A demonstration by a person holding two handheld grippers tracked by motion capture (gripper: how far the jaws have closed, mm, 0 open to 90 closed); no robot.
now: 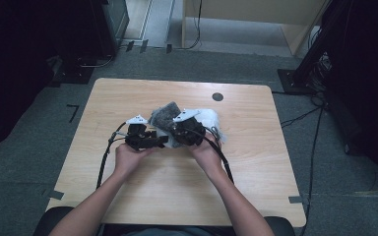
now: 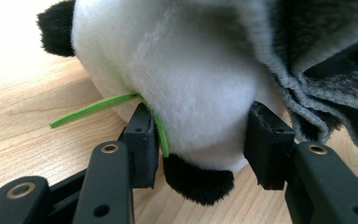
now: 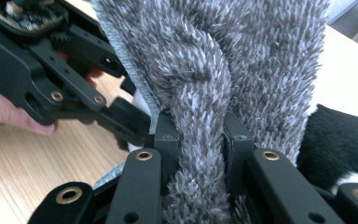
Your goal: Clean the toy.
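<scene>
grey shaggy cloth (image 3: 242,60): one piece, long-piled, bunched at mid-table and draped against the plush toy; in the high view it rises as a dark hump between the two grippers.
plush toy (image 2: 182,70): one, white body with black patches, lying on the table; a single thin green strip (image 2: 93,108) comes out from its underside toward the wood.
black patches on the toy: two show in the left gripper view, one at the upper left and one low between the jaws; one more shows in the right gripper view, at the right edge.
left gripper (image 2: 200,140): jaws pressed into the toy's white body from both sides, holding it; the green strip runs past the inner face of one jaw.
right gripper (image 3: 200,135): jaws clamped on a pinched fold of the grey cloth, the pile squeezed narrow between them.
hands: two, one on each gripper, forearms coming in from the near edge.
table (image 1: 138,98): one, light wood, with a single dark round spot (image 1: 217,96) near the far edge.
containers: none among these things; nothing sits inside anything.
</scene>
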